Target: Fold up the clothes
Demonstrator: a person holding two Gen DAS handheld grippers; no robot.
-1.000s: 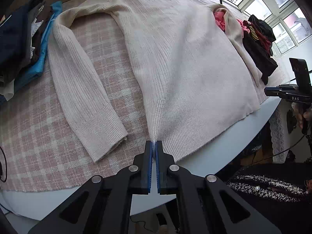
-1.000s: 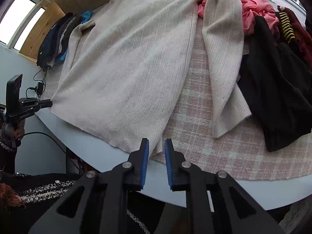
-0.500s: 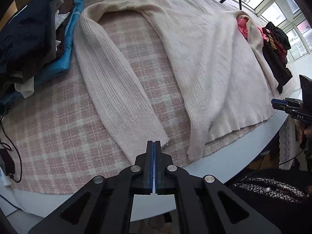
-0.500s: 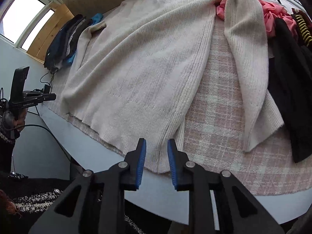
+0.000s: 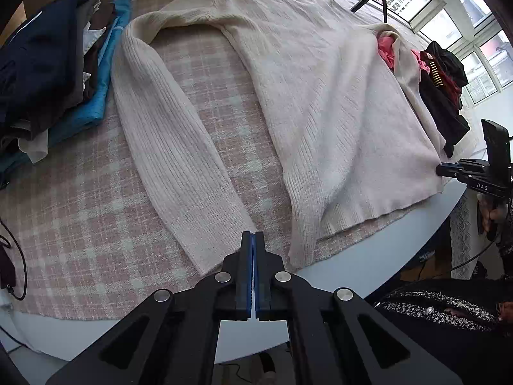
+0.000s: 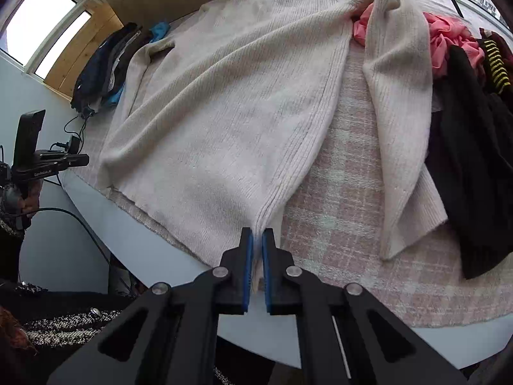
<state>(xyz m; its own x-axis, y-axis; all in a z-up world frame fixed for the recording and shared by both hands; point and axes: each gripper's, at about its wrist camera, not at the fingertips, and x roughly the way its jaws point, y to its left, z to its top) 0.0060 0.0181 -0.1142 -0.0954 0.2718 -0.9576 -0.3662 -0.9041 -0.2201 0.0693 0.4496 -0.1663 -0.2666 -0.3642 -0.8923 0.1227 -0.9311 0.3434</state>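
Note:
A cream ribbed sweater point(image 5: 320, 96) point(image 6: 240, 112) lies spread flat on a pink plaid tablecloth point(image 5: 80, 224). One long sleeve point(image 5: 170, 147) runs down the left side toward me, and the other sleeve point(image 6: 400, 112) lies to the right of the body. My left gripper point(image 5: 253, 235) is shut, its tips at the corner of the left sleeve's cuff; I see no cloth between the pads. My right gripper point(image 6: 257, 234) is closing on the sweater's lower right hem corner. The knit is bunched into pleats between the blue pads.
A stack of dark and blue clothes point(image 5: 48, 73) sits at the table's left. A pink garment point(image 6: 449, 41) and black clothes point(image 6: 474, 160) lie at the right, against the right sleeve. The round table's white edge point(image 5: 368, 256) is just below the hem. A cable point(image 5: 12, 266) hangs at the left.
My right jaws have closed on the hem corner, which now gathers into them. My left gripper has left the body's hem corner and now sits, fully shut, at the sleeve cuff.

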